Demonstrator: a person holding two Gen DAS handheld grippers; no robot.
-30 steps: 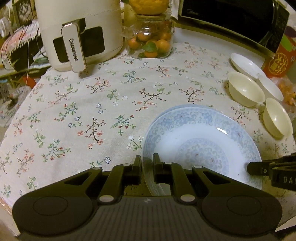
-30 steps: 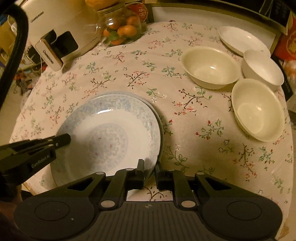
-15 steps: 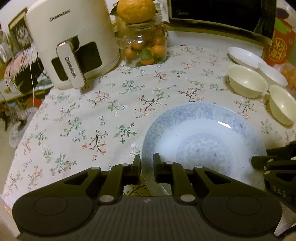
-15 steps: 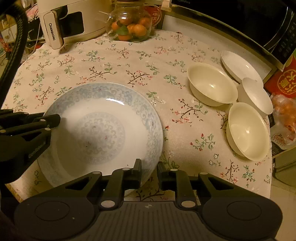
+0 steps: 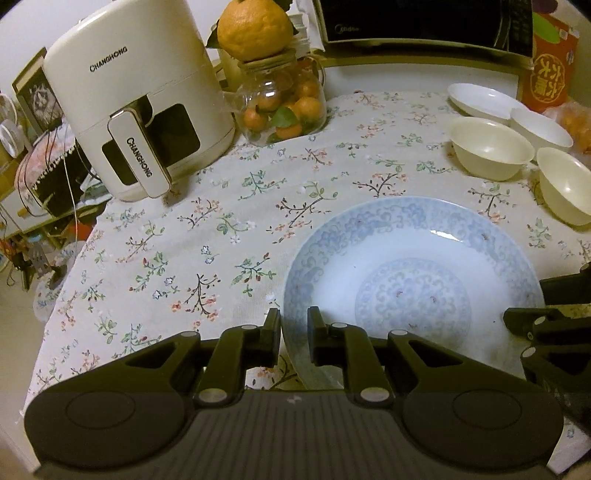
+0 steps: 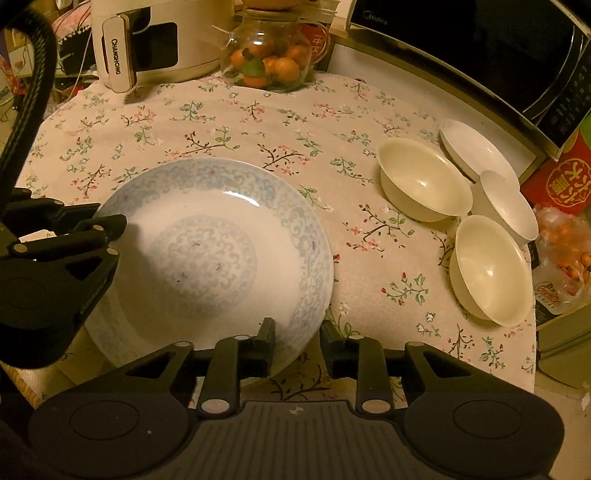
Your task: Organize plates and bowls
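Observation:
A large blue-patterned plate (image 5: pixel 413 258) (image 6: pixel 207 221) lies flat on the flowered tablecloth. My left gripper (image 5: pixel 294 325) (image 6: pixel 120 236) is at the plate's left rim, and its nearly closed jaws still pinch that rim. My right gripper (image 6: pixel 298 332) (image 5: pixel 524 301) straddles the near right rim. Its jaws are opening and the pads stand off the rim. To the right are two cream bowls (image 6: pixel 424 181) (image 6: pixel 491 269), a white bowl (image 6: pixel 509 206) and a small white plate (image 6: pixel 472 147).
A white air fryer (image 5: pixel 140 110) and a glass jar of tangerines (image 5: pixel 284 107) stand at the back left, with a microwave (image 5: pixel 424 22) behind. A red box (image 5: pixel 550 77) and a snack bag (image 6: pixel 565 258) are at the right edge. Bare cloth lies left of the plate.
The plate has come level. A second rim that showed under it a second ago is covered now. The right jaws have spread apart and both grippers have rolled a little.

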